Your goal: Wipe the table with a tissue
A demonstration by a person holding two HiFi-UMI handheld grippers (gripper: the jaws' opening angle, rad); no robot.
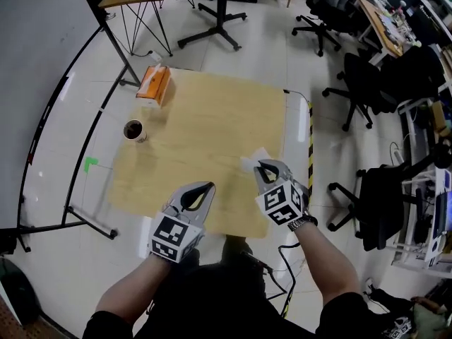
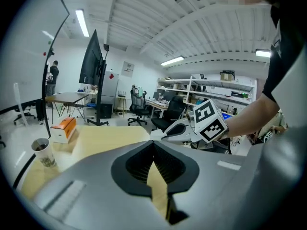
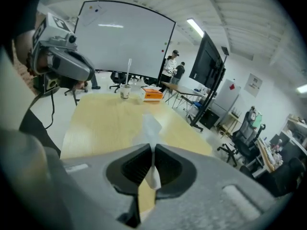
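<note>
A white tissue (image 1: pixel 254 159) lies against the right part of the light wooden table (image 1: pixel 205 119), pinched at its near end. My right gripper (image 1: pixel 260 165) is shut on it. In the right gripper view the tissue (image 3: pixel 151 126) sticks out forward past the closed tips of the right gripper (image 3: pixel 153 148) and a white strip shows between the pads. My left gripper (image 1: pixel 209 187) hovers over the table's near edge, shut and holding nothing. In the left gripper view the left gripper (image 2: pixel 153 143) has its tips together, with the right gripper (image 2: pixel 178 130) ahead to the right.
An orange tissue box (image 1: pixel 154 83) sits at the table's far left corner, and a paper cup (image 1: pixel 134 131) stands near the left edge. Black-yellow tape (image 1: pixel 310 143) marks the floor by the right edge. Office chairs (image 1: pixel 367 83) stand to the right.
</note>
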